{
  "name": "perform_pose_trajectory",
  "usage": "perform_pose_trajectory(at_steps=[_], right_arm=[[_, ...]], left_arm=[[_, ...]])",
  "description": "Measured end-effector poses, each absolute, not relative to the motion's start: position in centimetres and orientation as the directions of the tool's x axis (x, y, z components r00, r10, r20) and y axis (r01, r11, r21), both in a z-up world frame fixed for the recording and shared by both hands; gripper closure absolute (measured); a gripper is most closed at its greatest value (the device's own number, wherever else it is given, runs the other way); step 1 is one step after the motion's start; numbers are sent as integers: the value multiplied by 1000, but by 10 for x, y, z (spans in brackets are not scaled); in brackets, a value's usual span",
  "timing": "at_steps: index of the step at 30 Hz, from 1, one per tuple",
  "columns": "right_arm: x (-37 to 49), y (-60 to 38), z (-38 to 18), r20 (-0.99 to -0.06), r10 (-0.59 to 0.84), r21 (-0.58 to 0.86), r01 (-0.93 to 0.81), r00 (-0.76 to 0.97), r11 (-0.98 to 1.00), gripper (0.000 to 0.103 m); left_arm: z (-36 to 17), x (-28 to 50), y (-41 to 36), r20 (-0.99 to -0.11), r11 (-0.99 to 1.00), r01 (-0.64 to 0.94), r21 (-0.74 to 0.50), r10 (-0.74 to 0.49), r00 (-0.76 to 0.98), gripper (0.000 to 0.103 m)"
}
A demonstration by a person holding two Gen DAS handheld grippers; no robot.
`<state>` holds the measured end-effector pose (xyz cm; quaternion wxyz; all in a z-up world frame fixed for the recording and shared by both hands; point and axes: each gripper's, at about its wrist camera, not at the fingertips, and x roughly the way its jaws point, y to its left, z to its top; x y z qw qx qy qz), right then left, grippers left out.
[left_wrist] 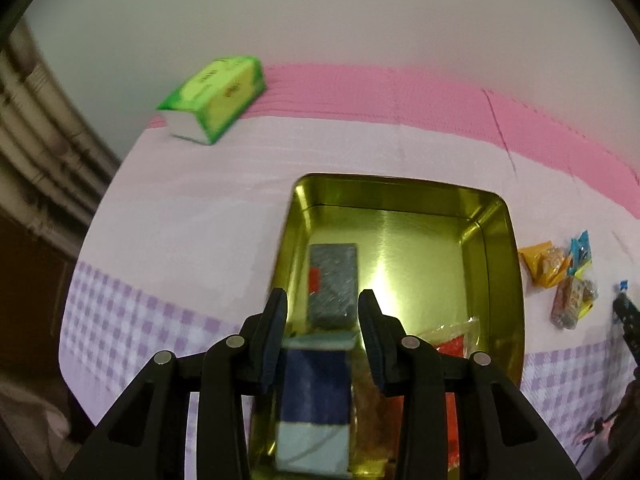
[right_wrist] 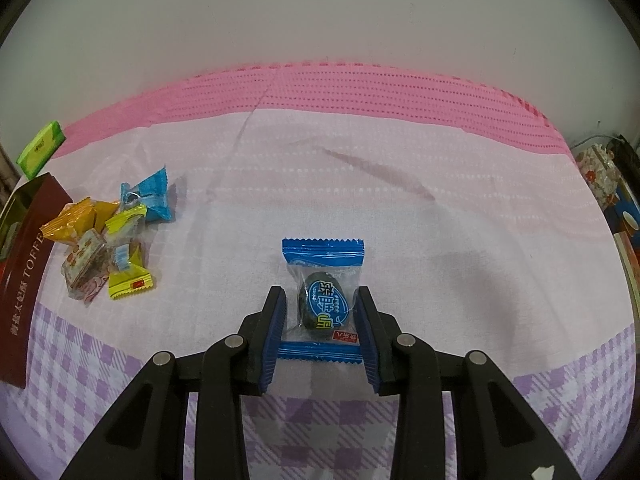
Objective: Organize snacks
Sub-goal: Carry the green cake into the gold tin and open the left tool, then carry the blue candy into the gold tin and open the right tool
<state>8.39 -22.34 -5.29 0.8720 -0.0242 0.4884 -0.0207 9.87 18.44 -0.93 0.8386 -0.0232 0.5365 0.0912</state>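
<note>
The right claw (right_wrist: 322,316) squeezes a blue candy (right_wrist: 322,288) at the cloth's (right_wrist: 400,208) front edge. The left claw (left_wrist: 323,334) hangs over the tin (left_wrist: 496,248), holding nothing.

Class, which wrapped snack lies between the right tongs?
The blue-wrapped dark sweet, alone between the right tongs; the other snacks sit piled far left.

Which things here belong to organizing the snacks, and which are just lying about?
Job:
gold tin
packets in the tin
blue packet between the right gripper's fingers
snack pile
left gripper above the tin

Lying about:
tissue pack
tablecloth
clutter at the right edge
</note>
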Motion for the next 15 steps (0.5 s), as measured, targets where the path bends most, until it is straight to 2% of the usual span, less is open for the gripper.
perform_pose_trajectory(at_steps=[8,12,15], right_arm=[[96,-220,-52,-882,-89,-75,48,462,996,70],[95,-216,-53,-887,-95,-76,60,451,995,70],[93,-212,-53,-891,-98,-76,65,444,995,74]], left_arm=[[-4,54,216,-879,947,-316,54,196,435,65],[-9,43,227,-873,939,-337,72,222,433,59],[-13,38,231,-869,933,-346,102,253,426,59]])
